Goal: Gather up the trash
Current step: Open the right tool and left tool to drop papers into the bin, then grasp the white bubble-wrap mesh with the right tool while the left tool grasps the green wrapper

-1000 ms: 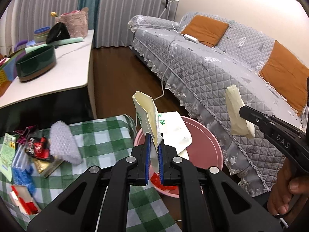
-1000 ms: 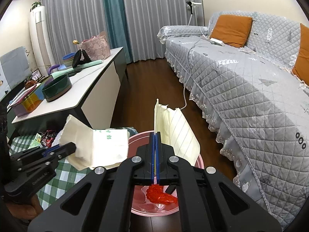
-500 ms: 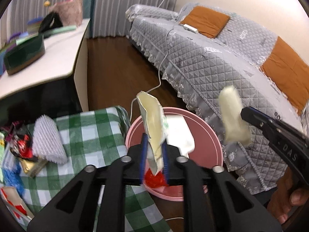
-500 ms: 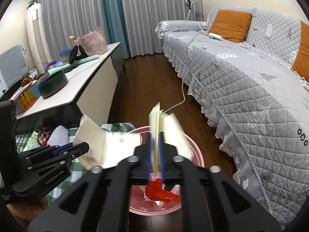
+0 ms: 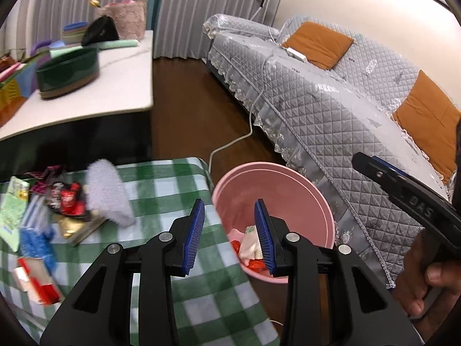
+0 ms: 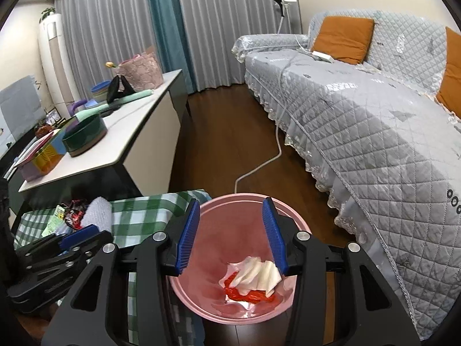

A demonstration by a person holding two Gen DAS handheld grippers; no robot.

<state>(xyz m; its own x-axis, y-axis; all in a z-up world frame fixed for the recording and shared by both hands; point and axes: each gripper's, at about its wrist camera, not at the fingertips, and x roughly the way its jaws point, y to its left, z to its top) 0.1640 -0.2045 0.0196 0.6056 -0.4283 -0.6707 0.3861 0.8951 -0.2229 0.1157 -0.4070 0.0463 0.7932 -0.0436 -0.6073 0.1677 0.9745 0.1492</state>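
Note:
A pink bin (image 5: 302,199) (image 6: 239,210) stands on the floor beside the checked table. Cream paper wrappers (image 6: 259,274) lie in it on red scraps; in the left wrist view they show as cream wrappers (image 5: 250,243). My left gripper (image 5: 229,232) hangs over the table edge and the bin rim, its jaws opening with nothing between them. My right gripper (image 6: 232,236) hovers over the bin, jaws opening and empty. It appears from the side as the right gripper (image 5: 403,193), held by a hand (image 5: 426,282). The left gripper (image 6: 57,253) shows at lower left in the right wrist view.
Several snack packets (image 5: 66,199) and a white fuzzy cloth (image 5: 106,193) lie on the green checked tablecloth (image 5: 161,178). A white sideboard (image 6: 138,132) holds a green bowl (image 6: 83,135). A grey quilted sofa (image 6: 374,121) stands right, with a white cable (image 6: 259,167) on the wooden floor.
Both grippers went from shut on cream wrappers to open. The wrappers dropped into the pink bin. The left gripper shifted a little towards the table.

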